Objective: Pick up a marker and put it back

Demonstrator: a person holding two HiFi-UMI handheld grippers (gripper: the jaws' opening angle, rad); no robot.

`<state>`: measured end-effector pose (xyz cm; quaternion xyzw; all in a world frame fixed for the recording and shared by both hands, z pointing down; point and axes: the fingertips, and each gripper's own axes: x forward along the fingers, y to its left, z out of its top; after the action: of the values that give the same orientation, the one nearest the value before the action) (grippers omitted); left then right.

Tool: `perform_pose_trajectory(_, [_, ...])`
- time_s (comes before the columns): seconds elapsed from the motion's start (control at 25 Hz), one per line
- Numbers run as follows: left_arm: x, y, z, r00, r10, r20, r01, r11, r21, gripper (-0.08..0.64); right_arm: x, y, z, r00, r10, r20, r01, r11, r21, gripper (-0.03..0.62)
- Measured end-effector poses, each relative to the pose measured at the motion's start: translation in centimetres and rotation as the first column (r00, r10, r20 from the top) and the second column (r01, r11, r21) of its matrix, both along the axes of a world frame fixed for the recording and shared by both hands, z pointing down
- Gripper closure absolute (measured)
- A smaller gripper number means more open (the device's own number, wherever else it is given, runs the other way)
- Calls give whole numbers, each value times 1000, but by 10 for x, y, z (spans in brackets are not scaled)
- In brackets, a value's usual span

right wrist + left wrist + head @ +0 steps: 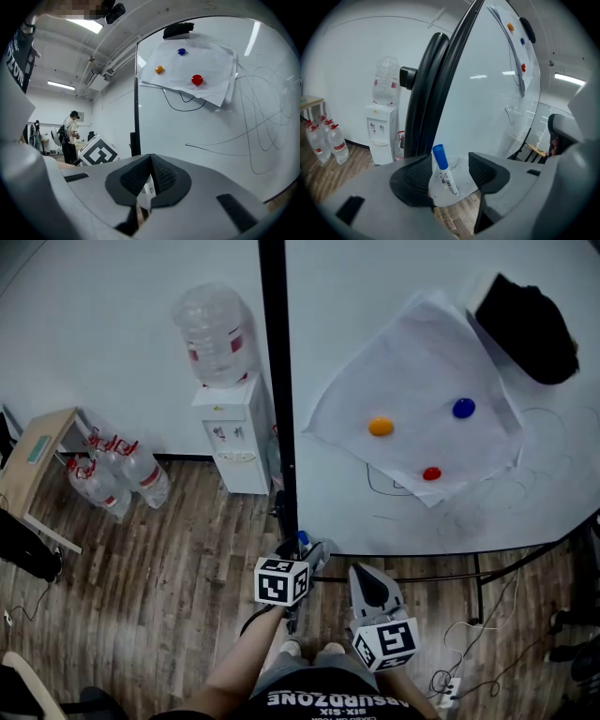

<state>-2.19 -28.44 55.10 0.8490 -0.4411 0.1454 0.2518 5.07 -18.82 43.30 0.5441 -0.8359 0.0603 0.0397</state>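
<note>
1 blue-capped marker [444,172], print illegible, between parted jaws of left hand-held gripper [450,160]; right hand-held gripper [151,161] closed; "ABSURDZONE" shirt [323,701].

Bright, even indoor light with faint shadows. A ceiling strip light [88,24] glares in the right gripper view, and similar lights reflect as streaks on the whiteboard [487,108] in the left gripper view. Both gripper views bulge like a fisheye and go black at the corners. The marker [443,171] is sharp.
</note>
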Motion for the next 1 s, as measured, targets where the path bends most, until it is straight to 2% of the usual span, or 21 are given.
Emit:
perform_pose_trajectory(0.24, [3, -5, 3, 1000, -14, -6, 14, 1000, -10, 337, 2, -3, 2, 1000, -4, -2, 4, 1000, -1, 594])
perform_pose_trajectory(0.84, [-6, -12, 12, 997, -73, 14, 73, 997, -11, 468, 3, -3, 1, 1000, -8, -2, 8, 1000, 0, 594])
perform_pose_trajectory(1.0, [-7, -12, 12, 997, -82, 8, 82, 997, -12, 471, 4, -4, 1, 1000, -8, -2, 8, 1000, 0, 594])
